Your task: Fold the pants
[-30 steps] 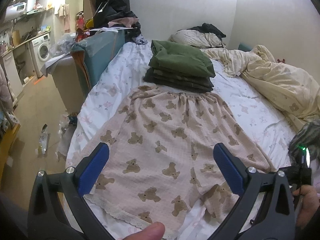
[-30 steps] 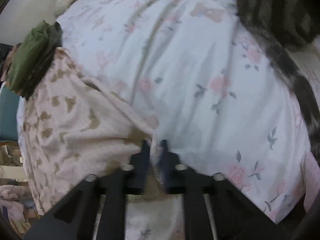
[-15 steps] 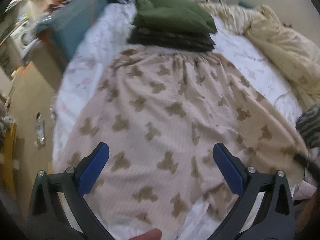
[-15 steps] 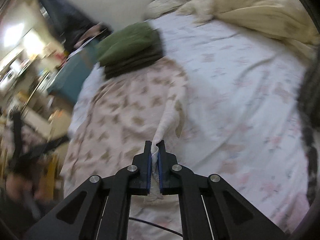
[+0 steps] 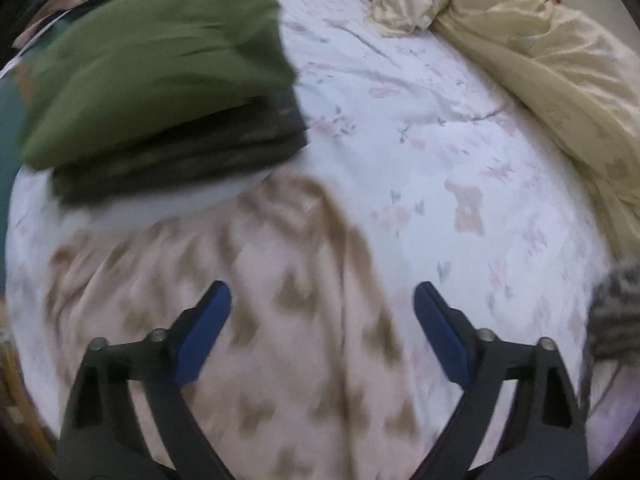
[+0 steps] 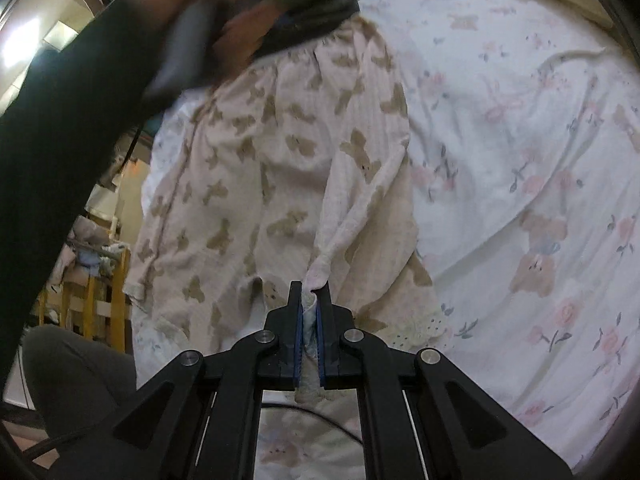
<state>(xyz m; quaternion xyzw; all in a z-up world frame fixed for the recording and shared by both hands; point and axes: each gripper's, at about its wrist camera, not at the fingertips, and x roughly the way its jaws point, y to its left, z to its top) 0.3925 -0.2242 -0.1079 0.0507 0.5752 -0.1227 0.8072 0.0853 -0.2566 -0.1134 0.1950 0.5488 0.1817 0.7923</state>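
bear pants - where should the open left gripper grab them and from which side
Likely the waistband corner of the bear pants, near the stack of folded clothes, coming down from above. The right gripper already pinches the hem end, so the opposite end is free. The left gripper hangs over the flat cloth, jaws closing, nothing pinched yet.

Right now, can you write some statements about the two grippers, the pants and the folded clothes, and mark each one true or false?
1. The right gripper pinches an edge of the bear-print pants. True.
2. The left gripper grips the pants. False: its jaws are closing, not yet pressing cloth.
3. A green garment tops the folded stack. True.
4. The pants lie on a bare wooden floor. False: on a floral bedsheet.
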